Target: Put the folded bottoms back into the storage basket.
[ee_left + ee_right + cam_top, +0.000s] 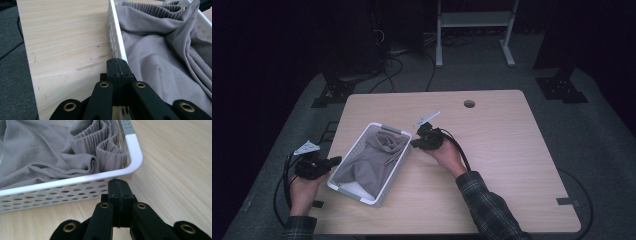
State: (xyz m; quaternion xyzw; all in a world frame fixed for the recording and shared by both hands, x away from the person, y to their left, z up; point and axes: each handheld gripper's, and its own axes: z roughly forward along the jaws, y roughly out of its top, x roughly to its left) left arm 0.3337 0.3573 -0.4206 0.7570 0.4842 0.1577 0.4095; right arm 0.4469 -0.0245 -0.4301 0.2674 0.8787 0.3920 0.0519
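A white perforated basket (349,157) lies at an angle on the left part of the wooden table (502,150), with a grey cloth (372,160) bunched inside it. My left gripper (337,161) is shut at the basket's left long wall. In the left gripper view the closed jaws (117,63) end right at that wall (116,37), with nothing between them and the cloth (160,50) beyond. My right gripper (414,143) is shut beside the basket's far right corner. Its joined jaws (118,183) sit just outside the rounded corner rim (75,186), holding nothing, near the ribbed cloth edge (107,152).
A round cable hole (469,104) sits near the table's far edge. The left hand hangs over the table's left edge above grey floor. A white frame (474,20) and cables stand behind the table. Bare wood stretches to the right of the basket.
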